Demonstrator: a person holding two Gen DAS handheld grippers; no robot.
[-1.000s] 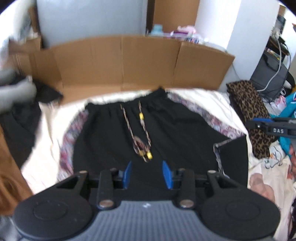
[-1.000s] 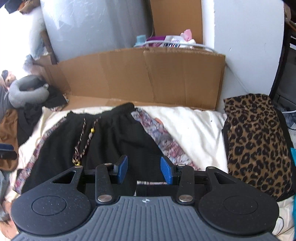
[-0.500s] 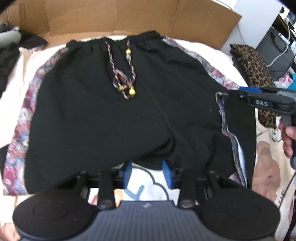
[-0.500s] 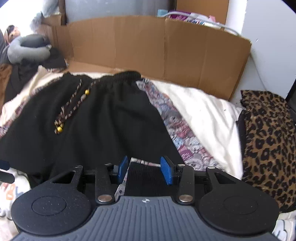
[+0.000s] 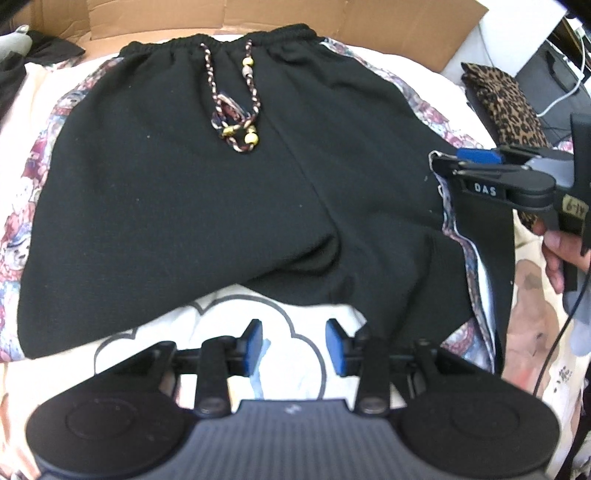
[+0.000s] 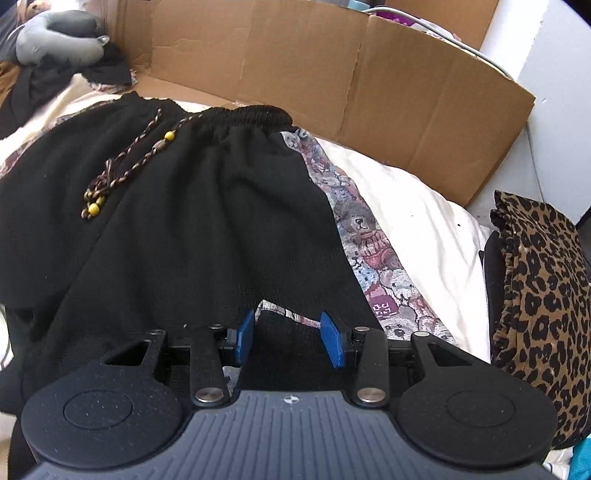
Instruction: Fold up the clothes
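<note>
Black shorts with patterned side stripes lie flat on a cream sheet, waistband far, beaded drawstring on top. My left gripper hangs open over bare sheet just below the crotch, nothing between its pads. At the right, the right leg's hem is turned up as a black flap, its top corner caught in my right gripper. In the right wrist view, that gripper has the black fabric filling the gap between its blue pads; its jaws are closing on it.
A cardboard wall stands behind the bed. A folded leopard-print garment lies at the right edge. A grey neck pillow and dark clothes sit at the far left. A person's hand holds the right gripper's handle.
Both grippers have sunk toward the bed and tilted further down. The left one came back from over the shorts to the sheet below the crotch. The right one kept the flap.
</note>
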